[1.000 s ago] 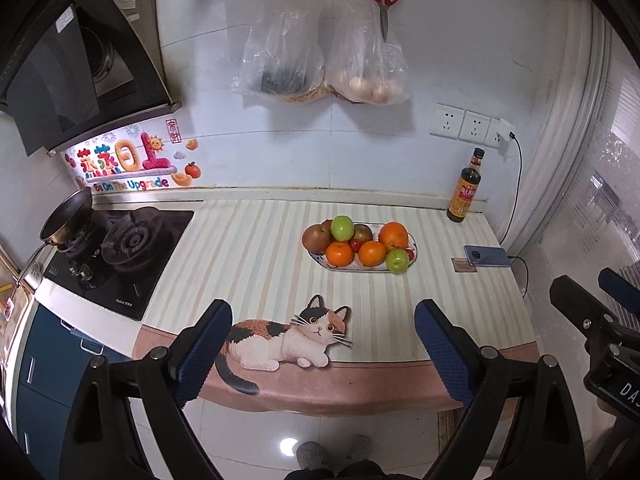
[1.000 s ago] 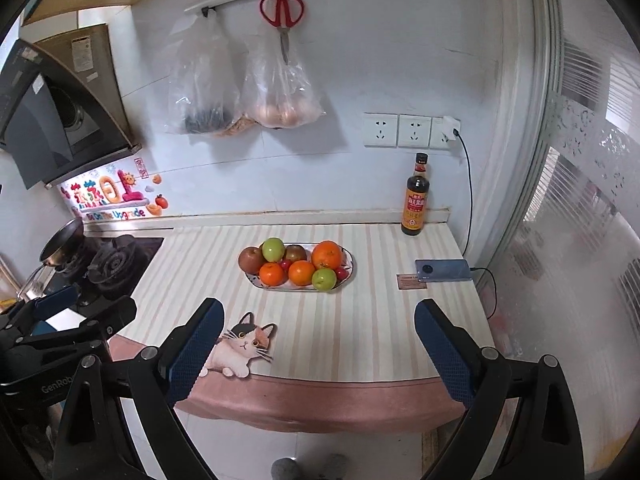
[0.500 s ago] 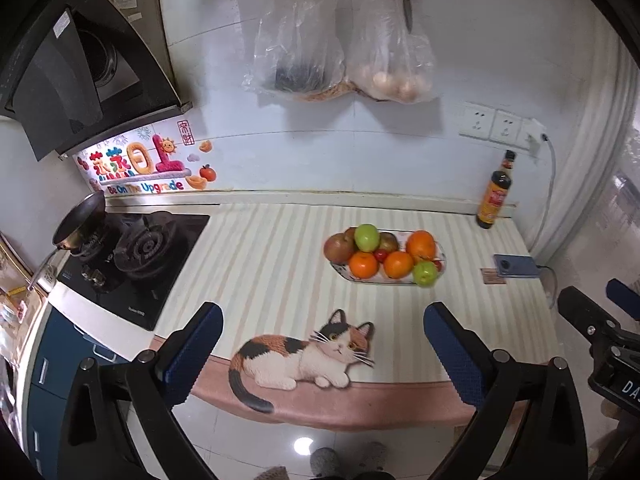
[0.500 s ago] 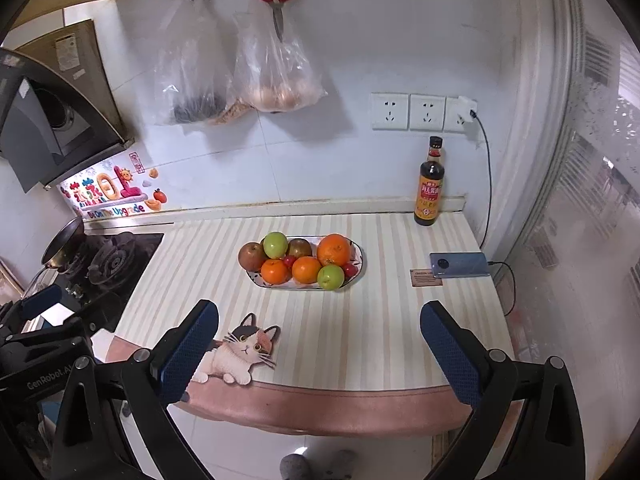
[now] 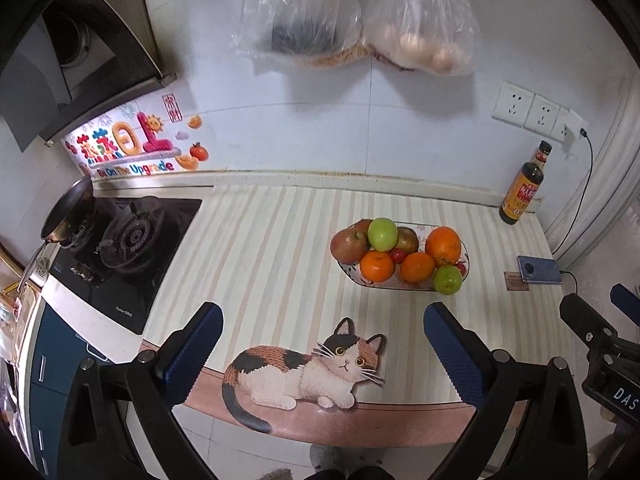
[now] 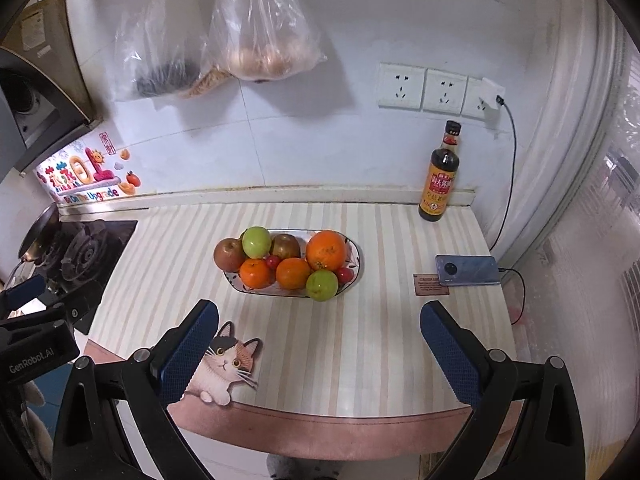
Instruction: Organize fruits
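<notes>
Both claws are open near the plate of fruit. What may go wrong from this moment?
1. The fruit is heaped on the plate; the green apple lies at its front rim, so a nudge may roll it onto the counter.
2. The left claw and right claw both face the same plate, so they may collide.
3. The phone and its cable lie right of the plate; the right claw may snag them.

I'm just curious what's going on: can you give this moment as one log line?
stage: approach | left claw: open, empty | right claw: open, empty | fruit plate: on counter, untouched | phone: right of plate
</notes>
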The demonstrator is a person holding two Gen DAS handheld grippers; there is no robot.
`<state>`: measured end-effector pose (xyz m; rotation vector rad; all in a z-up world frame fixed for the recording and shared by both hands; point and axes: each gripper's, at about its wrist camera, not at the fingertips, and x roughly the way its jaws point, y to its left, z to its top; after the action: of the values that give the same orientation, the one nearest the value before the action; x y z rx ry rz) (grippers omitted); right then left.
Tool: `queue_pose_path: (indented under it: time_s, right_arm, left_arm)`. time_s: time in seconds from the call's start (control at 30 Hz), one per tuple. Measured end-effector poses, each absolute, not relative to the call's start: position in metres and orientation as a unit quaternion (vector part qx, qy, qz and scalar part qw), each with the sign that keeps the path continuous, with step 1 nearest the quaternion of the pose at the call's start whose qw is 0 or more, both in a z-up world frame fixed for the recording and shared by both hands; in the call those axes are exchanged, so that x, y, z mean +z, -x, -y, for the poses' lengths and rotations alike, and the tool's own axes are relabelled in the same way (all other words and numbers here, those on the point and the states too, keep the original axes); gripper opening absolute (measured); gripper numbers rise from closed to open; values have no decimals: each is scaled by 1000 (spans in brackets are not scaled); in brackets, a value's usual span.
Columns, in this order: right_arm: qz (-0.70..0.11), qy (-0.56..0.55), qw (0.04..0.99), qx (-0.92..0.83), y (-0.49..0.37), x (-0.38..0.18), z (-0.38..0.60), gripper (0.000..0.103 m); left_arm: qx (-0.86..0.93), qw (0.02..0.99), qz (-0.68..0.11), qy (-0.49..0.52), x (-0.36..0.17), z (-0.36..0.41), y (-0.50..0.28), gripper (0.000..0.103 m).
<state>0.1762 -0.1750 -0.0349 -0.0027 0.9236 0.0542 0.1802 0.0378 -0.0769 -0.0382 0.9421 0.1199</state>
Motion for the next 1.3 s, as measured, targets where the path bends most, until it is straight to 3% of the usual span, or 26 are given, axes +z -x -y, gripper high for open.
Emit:
queue_pose_path:
  time_s: [1.3]
  right_arm:
    - [-474, 5, 880, 34, -195, -58, 163, 103]
  left_arm:
    - [44, 878, -475, 22, -95, -39, -194, 103]
